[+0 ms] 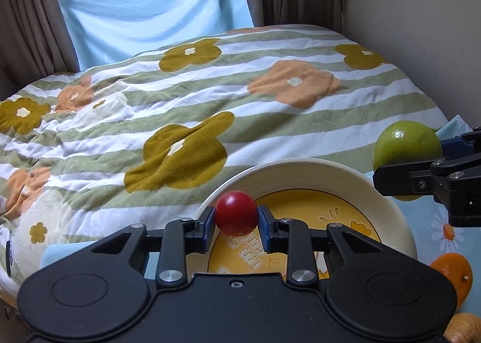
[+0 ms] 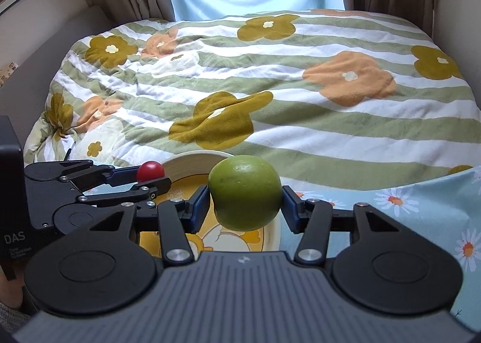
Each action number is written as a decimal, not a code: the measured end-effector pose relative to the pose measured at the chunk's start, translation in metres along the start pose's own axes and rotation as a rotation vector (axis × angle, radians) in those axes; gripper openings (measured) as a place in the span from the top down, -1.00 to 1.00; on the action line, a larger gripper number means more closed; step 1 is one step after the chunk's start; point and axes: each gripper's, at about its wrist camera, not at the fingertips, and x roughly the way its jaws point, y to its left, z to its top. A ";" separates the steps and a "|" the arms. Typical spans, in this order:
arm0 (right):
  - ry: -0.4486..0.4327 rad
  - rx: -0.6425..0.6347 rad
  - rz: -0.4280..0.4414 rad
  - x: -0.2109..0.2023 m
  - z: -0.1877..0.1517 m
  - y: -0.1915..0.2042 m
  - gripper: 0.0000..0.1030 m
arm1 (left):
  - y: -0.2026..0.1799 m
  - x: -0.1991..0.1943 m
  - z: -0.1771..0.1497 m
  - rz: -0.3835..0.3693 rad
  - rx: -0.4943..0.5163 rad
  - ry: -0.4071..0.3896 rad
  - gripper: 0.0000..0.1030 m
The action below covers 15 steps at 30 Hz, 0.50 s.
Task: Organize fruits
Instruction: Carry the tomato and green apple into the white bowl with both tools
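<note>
I see the bed (image 1: 210,96) behind the plate (image 1: 375,192). My right hand-held gripper (image 2: 245,203) clamps a firm, smooth lime (image 2: 245,191) across its middle; my left hand-held gripper (image 1: 236,222) clamps a small, fragile tomato (image 1: 236,213) over the plate.

The left gripper (image 1: 236,224) clamps a small red fruit (image 1: 236,213) between its blue fingers (image 1: 209,227), above the near rim of a cream bowl (image 1: 303,170) with a yellow floor. At the right edge the right gripper (image 1: 402,173) grips a green fruit (image 1: 405,147), just past the bowl's far right rim. An orange (image 1: 452,275) lies on a daisy-print cloth (image 1: 445,228) right of the bowl, with a tan thing (image 1: 463,329) below it, too cropped to identify. Behind spreads a bed (image 1: 210,108) under a striped, flowered quilt, then a pale blue curtain (image 1: 150,6).
</note>
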 end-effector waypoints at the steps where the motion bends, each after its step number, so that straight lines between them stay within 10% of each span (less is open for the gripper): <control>1: 0.005 0.005 -0.002 0.003 0.001 -0.002 -0.28 | -0.002 0.004 0.001 -0.004 0.008 0.003 0.35; 8: 0.022 0.048 -0.012 0.016 0.006 -0.013 -0.28 | -0.012 0.025 0.005 -0.022 0.066 0.030 0.31; 12: 0.021 0.062 -0.020 0.019 0.011 -0.016 -0.28 | -0.012 0.020 0.004 -0.028 0.076 -0.004 -0.68; 15: 0.018 0.076 -0.022 0.018 0.014 -0.017 -0.28 | -0.011 0.010 0.002 0.000 0.095 -0.031 -0.87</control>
